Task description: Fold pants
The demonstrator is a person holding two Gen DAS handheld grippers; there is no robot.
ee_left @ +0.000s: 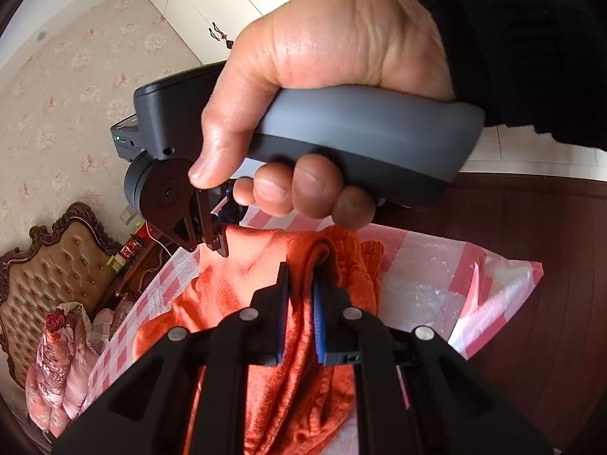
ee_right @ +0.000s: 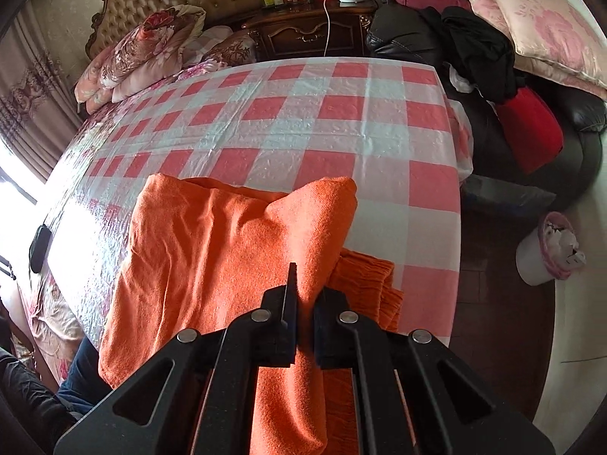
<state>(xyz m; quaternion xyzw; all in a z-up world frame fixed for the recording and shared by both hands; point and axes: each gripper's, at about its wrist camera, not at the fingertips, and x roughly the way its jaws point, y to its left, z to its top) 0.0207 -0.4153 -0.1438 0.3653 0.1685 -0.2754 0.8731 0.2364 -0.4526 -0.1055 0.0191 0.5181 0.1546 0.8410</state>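
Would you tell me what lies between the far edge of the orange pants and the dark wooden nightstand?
Bare checked tablecloth alone fills the stretch from the orange pants to the nightstand; the right wrist view shows it.

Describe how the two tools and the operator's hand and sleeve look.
Left tool: black angular linkage, silver rivets, blue ribbed pads. Right tool: same black linkage and rivets; its grey rounded handle has a black underside. Bare hand, black sleeve.

Daylight floods in from the window (ee_right: 7, 189), blowing out glare on the plastic cover (ee_right: 76, 227). Both views are sharp, with heavy fisheye bending and dark corners.
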